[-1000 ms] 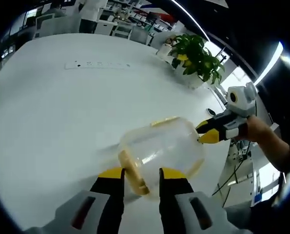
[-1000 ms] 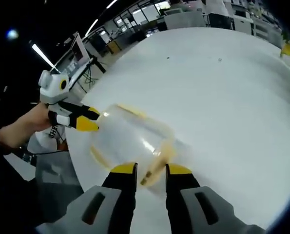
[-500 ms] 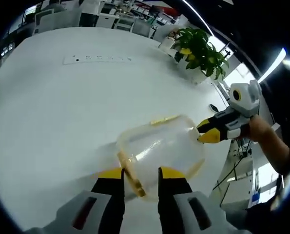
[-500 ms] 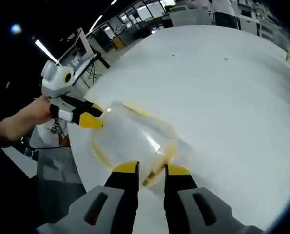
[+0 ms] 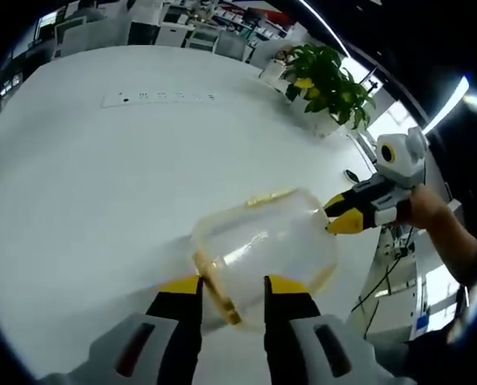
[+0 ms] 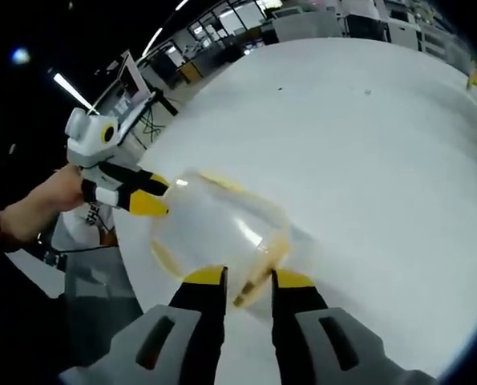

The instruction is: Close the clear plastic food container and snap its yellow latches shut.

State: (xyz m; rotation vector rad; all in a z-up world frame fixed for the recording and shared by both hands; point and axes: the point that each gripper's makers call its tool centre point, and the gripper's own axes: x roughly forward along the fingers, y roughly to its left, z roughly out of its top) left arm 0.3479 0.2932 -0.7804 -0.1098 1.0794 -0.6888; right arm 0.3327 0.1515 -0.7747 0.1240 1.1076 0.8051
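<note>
the clear plastic food container [image 5: 262, 255] sat low in the middle of the left gripper view, resting on the white desk [image 5: 102, 176] near its edge, with the lid apparently already down on it. the left hand-held gripper [image 5: 232, 287] rose from the bottom of that frame, its jaws a little apart and straddling a yellow latch [image 5: 216, 285] on the near end — whether they actually pinched it or only bracketed it could not be told. the right hand-held gripper [image 5: 340, 216] came in from the right of the frame, its yellow tips close together at the container's far end, apparently steadying the box so it would not slide while the near latch was pressed.

in the right gripper view the roles mirrored: the right hand-held gripper [image 6: 248, 281] framed another yellow latch [image 6: 258, 273] low in the frame, and the left hand-held gripper [image 6: 150, 200] touched the container [image 6: 214, 233] from the left.

the container's long axis ran between the two grippers, one short end towards each — from the lower centre towards the right of the left gripper view. a potted plant [image 5: 326, 84] stood at the upper right, well apart.
</note>
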